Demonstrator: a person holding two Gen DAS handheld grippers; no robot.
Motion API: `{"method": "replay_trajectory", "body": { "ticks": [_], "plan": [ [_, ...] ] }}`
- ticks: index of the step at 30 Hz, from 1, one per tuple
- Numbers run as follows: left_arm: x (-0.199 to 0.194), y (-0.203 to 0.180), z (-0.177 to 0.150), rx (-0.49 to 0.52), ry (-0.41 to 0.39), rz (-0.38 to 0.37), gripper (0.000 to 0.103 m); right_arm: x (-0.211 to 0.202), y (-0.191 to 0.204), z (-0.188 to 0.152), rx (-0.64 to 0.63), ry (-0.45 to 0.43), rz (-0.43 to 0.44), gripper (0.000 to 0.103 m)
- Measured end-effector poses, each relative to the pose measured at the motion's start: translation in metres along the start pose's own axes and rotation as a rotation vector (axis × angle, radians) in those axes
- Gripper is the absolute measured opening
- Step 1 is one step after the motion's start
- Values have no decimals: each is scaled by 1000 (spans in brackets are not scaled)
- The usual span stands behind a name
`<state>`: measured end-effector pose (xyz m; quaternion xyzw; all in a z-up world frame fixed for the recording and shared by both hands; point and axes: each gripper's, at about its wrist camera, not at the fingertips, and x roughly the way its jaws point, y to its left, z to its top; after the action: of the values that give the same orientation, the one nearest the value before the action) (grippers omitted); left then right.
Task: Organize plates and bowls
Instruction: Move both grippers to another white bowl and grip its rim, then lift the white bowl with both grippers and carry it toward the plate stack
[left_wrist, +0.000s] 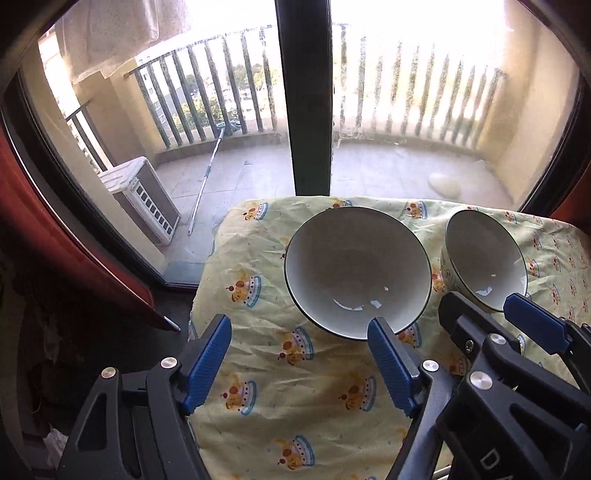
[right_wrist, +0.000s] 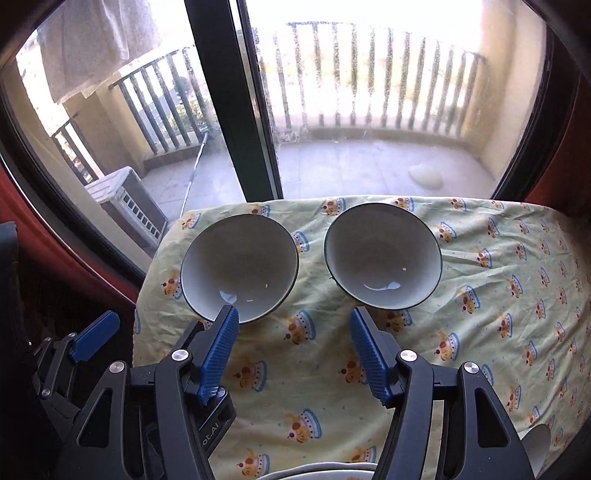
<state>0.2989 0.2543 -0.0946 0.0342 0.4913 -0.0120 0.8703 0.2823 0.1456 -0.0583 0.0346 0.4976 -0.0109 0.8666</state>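
Two white bowls with dark rims sit side by side on a yellow patterned cloth. In the left wrist view the left bowl (left_wrist: 356, 273) is just ahead of my open left gripper (left_wrist: 299, 328), whose right finger is near its front rim. The right bowl (left_wrist: 484, 260) is behind the right gripper's fingers (left_wrist: 532, 321). In the right wrist view the left bowl (right_wrist: 240, 266) and right bowl (right_wrist: 382, 254) lie ahead of my open, empty right gripper (right_wrist: 293, 317). A white plate rim (right_wrist: 314, 472) shows at the bottom edge, and another white rim (right_wrist: 537, 443) at the lower right.
The cloth-covered table (right_wrist: 498, 295) stands against a glass balcony door with a dark frame (right_wrist: 236, 110). The table's left edge (left_wrist: 203, 295) drops to a dark floor. Red curtains hang at both sides. The left gripper (right_wrist: 92, 336) shows at the left of the right wrist view.
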Motion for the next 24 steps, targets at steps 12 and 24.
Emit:
{"method": "replay_trajectory", "body": {
  "ticks": [12,24],
  "plan": [
    [73,0,24,22,65,-38,69,73,1,21,116,60,-2,52],
    [97,0,37,-13,94,-65,26,111,2,37,99,76,-39,21]
  ]
}}
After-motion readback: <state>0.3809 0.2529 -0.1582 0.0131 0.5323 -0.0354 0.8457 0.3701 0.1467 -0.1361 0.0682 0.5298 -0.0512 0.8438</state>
